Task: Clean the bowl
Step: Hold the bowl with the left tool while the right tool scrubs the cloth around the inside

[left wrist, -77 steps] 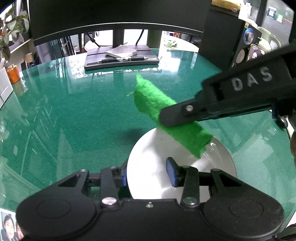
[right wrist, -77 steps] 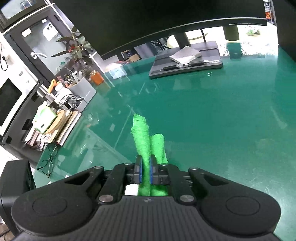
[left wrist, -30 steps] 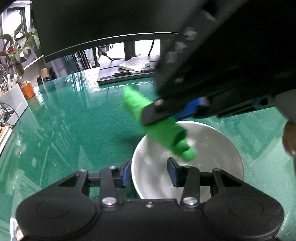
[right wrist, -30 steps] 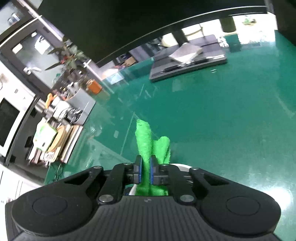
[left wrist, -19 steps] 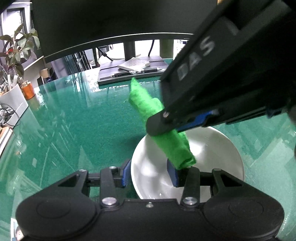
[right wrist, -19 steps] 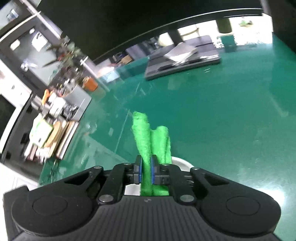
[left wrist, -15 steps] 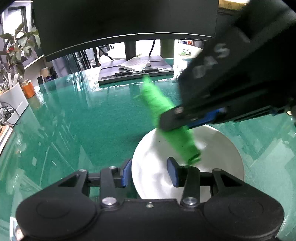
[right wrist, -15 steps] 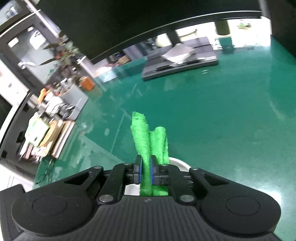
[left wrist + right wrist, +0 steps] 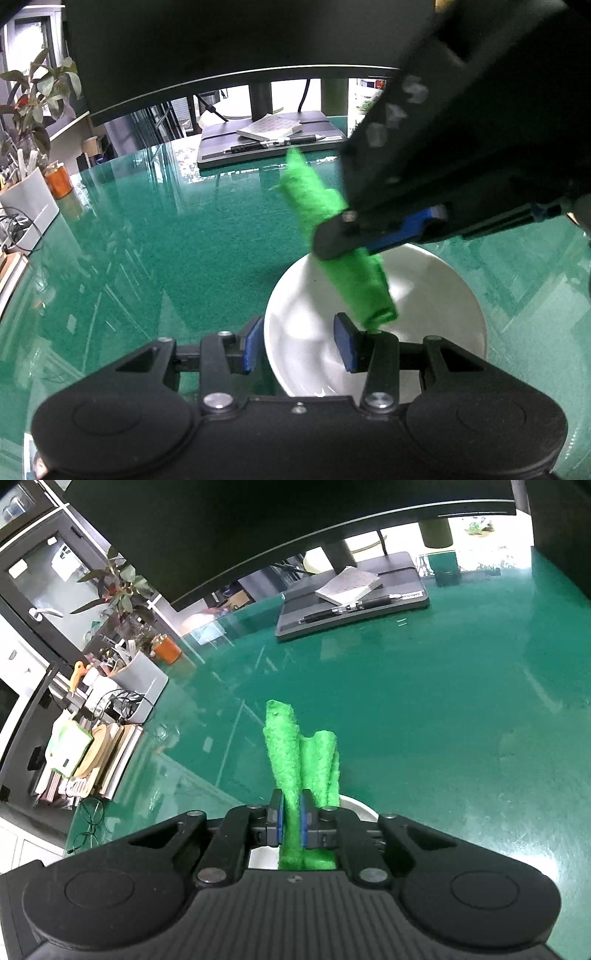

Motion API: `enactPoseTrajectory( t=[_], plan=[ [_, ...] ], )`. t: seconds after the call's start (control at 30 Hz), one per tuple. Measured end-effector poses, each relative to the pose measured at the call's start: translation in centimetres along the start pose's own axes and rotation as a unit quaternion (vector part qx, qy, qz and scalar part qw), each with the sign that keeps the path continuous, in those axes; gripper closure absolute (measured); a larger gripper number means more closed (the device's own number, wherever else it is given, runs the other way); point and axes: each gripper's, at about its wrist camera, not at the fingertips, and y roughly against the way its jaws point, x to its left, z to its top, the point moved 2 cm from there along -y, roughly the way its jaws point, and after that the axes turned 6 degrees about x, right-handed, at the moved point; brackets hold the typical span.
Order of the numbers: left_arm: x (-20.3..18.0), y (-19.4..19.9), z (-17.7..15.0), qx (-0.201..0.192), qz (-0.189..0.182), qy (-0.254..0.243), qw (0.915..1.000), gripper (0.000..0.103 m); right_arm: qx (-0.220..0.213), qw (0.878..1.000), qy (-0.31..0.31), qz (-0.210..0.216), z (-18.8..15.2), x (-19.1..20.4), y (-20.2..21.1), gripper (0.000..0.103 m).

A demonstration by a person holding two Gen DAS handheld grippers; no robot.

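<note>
White bowl sits on the green glass table, near edge. Left gripper straddles the bowl's near rim, one blue pad outside, one inside; whether the pads press on the rim, cannot tell. Right gripper clamped tight on a folded green cloth, lower end hanging inside the bowl. Beyond: monitor stand with notebook and pens.
</note>
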Motion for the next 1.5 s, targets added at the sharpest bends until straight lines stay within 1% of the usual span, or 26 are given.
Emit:
enactPoseTrajectory(
  t=[0.1,0.23,0.5,0.77,1.03,1.27,1.33,1.43,1.5],
  plan=[
    [0.0,0.0,0.0,0.0,0.001,0.0,1.0,0.061,-0.005,1.0,-0.026,-0.009,-0.3,-1.7,1.3,0.097],
    [-0.1,0.0,0.0,-0.001,0.003,-0.003,1.0,0.061,-0.005,0.999,-0.047,-0.008,-1.0,-3.0,2.3,0.097],
    [-0.5,0.3,-0.2,0.0,0.006,-0.006,1.0,0.061,0.003,0.999,-0.031,-0.005,0.0,-1.1,0.1,0.096],
    [-0.7,0.3,-0.1,-0.001,0.005,-0.008,1.0,0.061,0.003,0.997,-0.07,-0.009,-1.1,-3.6,2.2,0.097],
    [-0.8,0.3,-0.1,-0.001,0.008,-0.011,0.9999,0.061,0.016,0.999,-0.044,-0.021,-0.1,-1.7,-0.5,0.096],
    [-0.7,0.2,-0.1,-0.002,0.004,-0.01,0.9999,0.061,0.025,0.997,-0.07,-0.028,-1.5,-3.8,1.4,0.098],
    [-0.8,0.2,-0.1,-0.002,0.005,-0.012,0.9999,0.061,0.026,0.997,-0.066,-0.033,-1.5,-3.7,1.4,0.098],
    [-0.8,0.3,-0.1,-0.002,0.006,-0.015,0.9999,0.061,0.027,0.997,-0.055,-0.041,-1.0,-2.9,0.3,0.096],
    [-0.8,0.3,-0.1,-0.001,0.006,-0.016,0.9999,0.061,0.03,0.998,-0.038,-0.042,-0.6,-2.2,-0.6,0.093]
  ],
)
